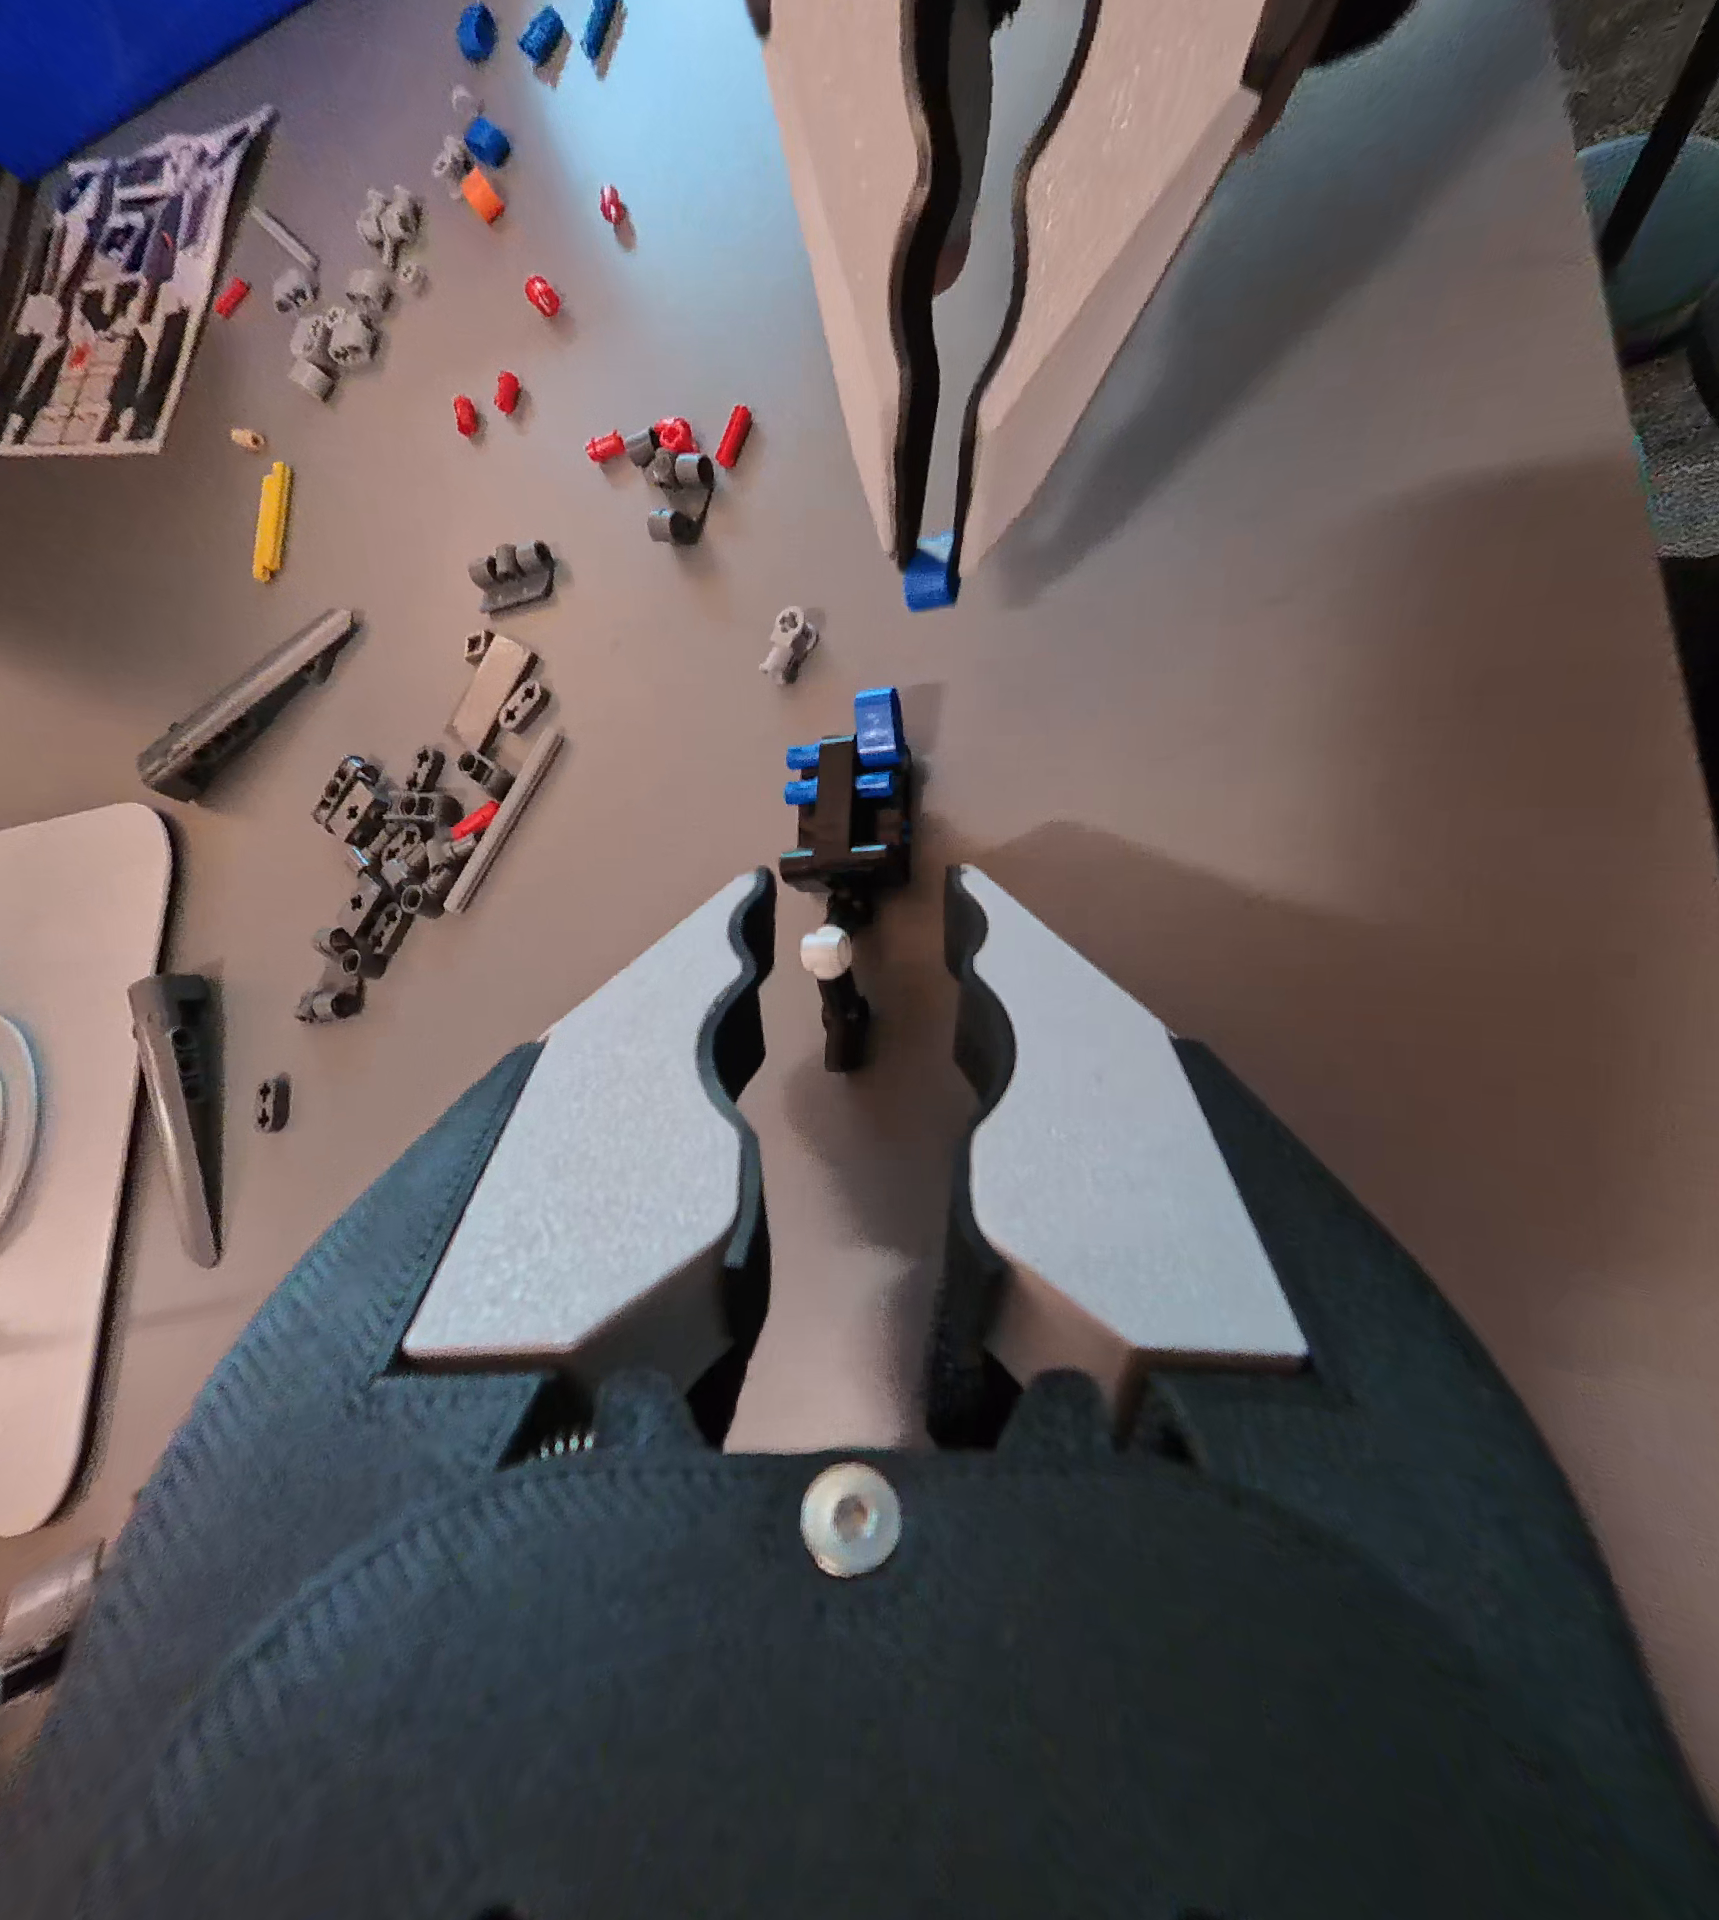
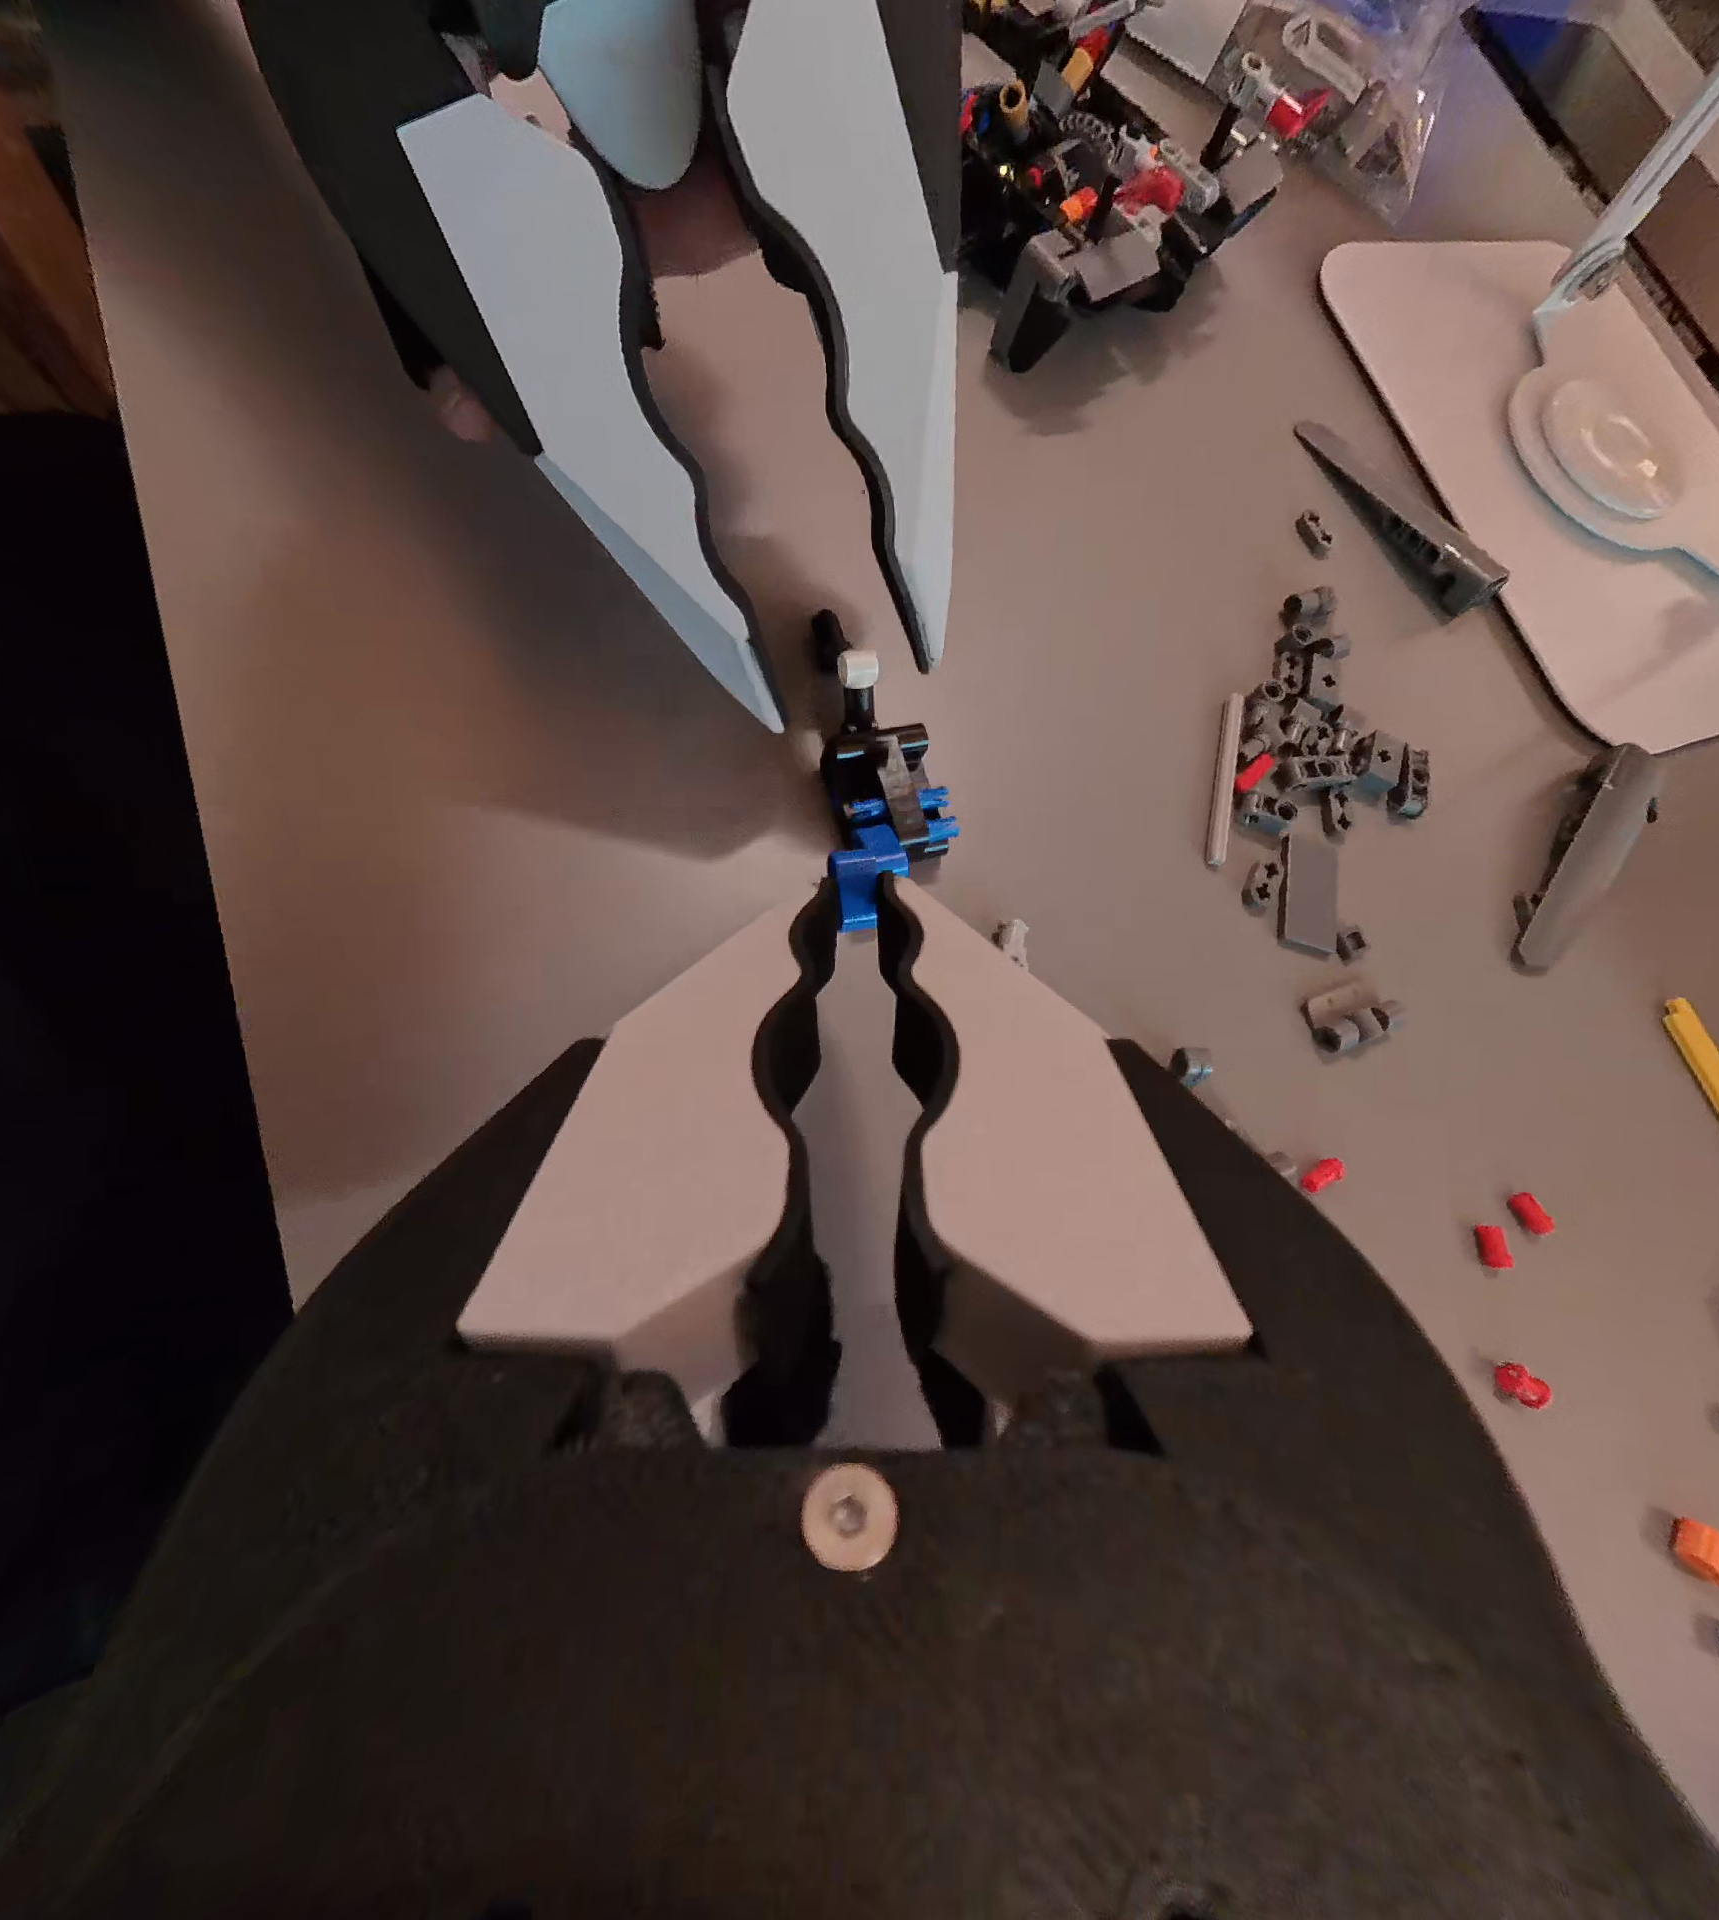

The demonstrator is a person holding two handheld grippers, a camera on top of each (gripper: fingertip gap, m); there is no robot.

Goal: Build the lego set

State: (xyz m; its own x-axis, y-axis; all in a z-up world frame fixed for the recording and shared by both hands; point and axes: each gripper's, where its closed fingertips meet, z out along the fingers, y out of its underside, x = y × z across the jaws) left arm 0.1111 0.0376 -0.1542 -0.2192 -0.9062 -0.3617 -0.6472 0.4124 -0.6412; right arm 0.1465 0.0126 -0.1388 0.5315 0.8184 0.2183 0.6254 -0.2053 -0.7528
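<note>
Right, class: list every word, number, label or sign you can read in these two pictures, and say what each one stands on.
No text can be read in either view.
Printed sheet, upper left of the left wrist view: dark and pale printed shapes, too blurred to read.
Loose building pieces: no readable marks; any there are too small to tell.
</note>
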